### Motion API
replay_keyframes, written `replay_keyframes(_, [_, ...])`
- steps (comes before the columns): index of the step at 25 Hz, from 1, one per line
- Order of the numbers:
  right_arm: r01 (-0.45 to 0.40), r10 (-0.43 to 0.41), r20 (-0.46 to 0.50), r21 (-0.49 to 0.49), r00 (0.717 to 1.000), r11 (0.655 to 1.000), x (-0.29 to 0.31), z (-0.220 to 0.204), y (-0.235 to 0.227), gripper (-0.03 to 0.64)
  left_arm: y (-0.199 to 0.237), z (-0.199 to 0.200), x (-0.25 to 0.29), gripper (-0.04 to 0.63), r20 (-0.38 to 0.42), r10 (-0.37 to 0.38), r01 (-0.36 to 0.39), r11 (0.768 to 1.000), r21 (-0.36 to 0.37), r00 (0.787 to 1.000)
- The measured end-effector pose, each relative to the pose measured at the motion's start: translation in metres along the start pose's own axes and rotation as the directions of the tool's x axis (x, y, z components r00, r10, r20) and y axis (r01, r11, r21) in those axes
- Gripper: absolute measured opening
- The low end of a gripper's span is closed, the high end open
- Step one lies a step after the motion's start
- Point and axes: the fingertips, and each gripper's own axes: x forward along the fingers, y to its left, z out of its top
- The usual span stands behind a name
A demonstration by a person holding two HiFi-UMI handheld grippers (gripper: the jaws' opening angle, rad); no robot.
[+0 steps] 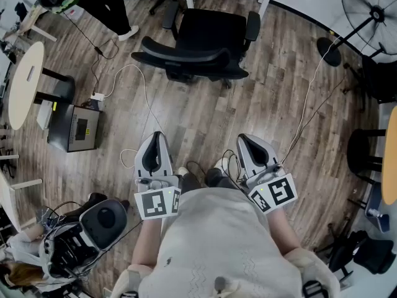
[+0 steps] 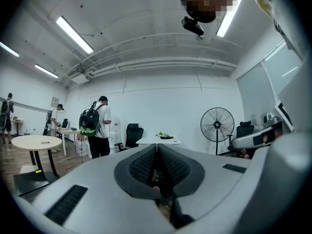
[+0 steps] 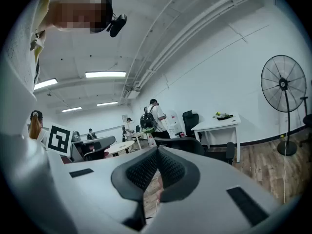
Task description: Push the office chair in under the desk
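The black office chair (image 1: 198, 42) with padded armrests stands on the brown wood-plank floor (image 1: 273, 104), well ahead of the person. Its seat faces the white rectangular tabletop (image 3: 218, 121) on thin legs. The left claw (image 1: 157, 135) and the right claw (image 1: 244, 139) are side by side near the person's body, both closed tight and holding nothing.

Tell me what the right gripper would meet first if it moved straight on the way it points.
Probably the chair: its back sits right ahead of the right gripper's shut jaws, with open floor between them and the desk behind. Depth is hard to judge.
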Motion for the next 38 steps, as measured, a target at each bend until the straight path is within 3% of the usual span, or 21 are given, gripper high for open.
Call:
replay_keyframes(8, [0.016, -0.016, 0.002, -0.001, 1.000, 1.000, 0.034, -0.017, 0.066, 0.006, 0.063, -0.019, -0.031, 0.028, -0.003, -0.025, 0.025, 1.000, -0.009, 1.000])
replay_keyframes(14, [0.056, -0.057, 0.005, 0.016, 0.998, 0.998, 0.069, -0.030, 0.131, 0.006, 0.143, -0.020, -0.051, 0.028, 0.013, -0.041, 0.041, 0.999, -0.010, 0.999])
replay_keyframes(21, [0.115, -0.115, 0.025, -0.017, 0.993, 0.993, 0.125, -0.023, 0.218, 0.006, 0.255, -0.012, -0.069, 0.028, 0.027, -0.063, 0.066, 0.992, -0.110, 0.998])
replay_keyframes(26, [0.143, -0.145, 0.078, 0.021, 0.986, 0.989, 0.129, -0.028, 0.256, 0.008, 0.280, -0.008, -0.092, 0.027, 0.048, -0.188, 0.193, 0.969, -0.152, 0.981])
replay_keyframes(29, [0.139, -0.141, 0.090, 0.033, 0.986, 0.990, 0.131, -0.032, 0.276, 0.009, 0.299, -0.014, -0.102, 0.026, 0.027, -0.185, 0.187, 0.967, -0.175, 0.982])
replay_keyframes(38, [0.189, -0.192, 0.082, 0.045, 0.978, 0.981, 0.137, -0.040, 0.276, 0.009, 0.312, -0.019, -0.106, 0.028, 0.007, -0.175, 0.174, 0.977, -0.125, 0.985])
